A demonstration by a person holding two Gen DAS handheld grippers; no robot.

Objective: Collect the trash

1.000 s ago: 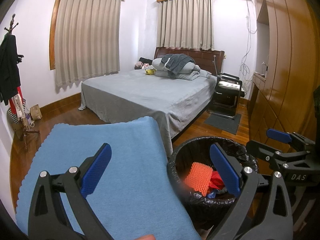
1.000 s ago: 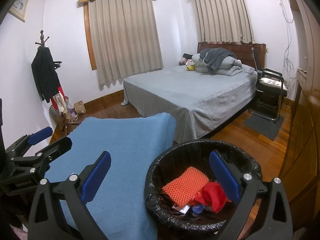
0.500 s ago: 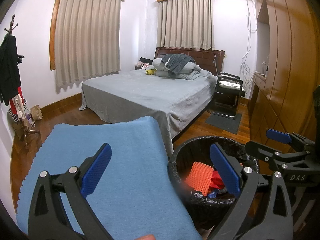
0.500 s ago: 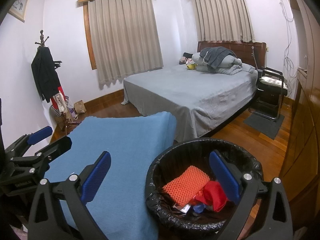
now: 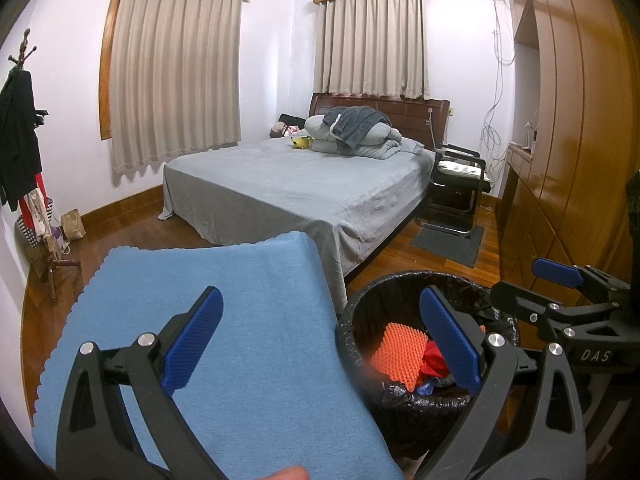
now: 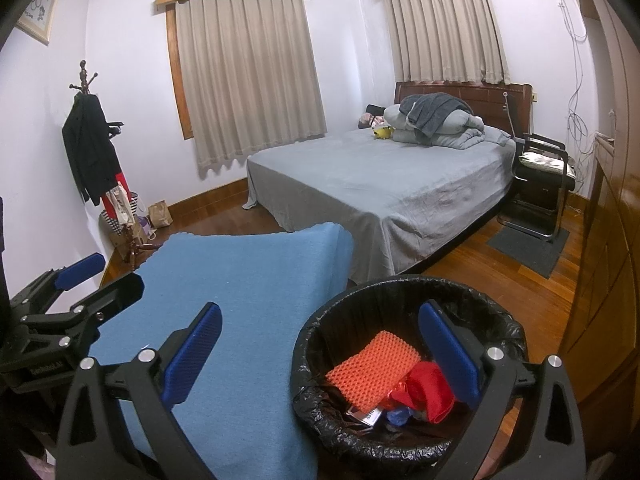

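Bedroom w/ white walls (image 6: 120, 60), wood floor (image 6: 472, 268), grey bed (image 6: 380, 184), two curtained windows (image 6: 248, 68), coat rack (image 6: 90, 136).

Glossy black plastic liner (image 6: 404, 450) is crinkling round the bin beside matt blue cloth (image 6: 256, 304); wooden floor (image 6: 472, 268) is shining.

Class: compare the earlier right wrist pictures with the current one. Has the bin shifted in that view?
No. The bin sits in the same spot against the bed and the blue cloth, with no visible shift.
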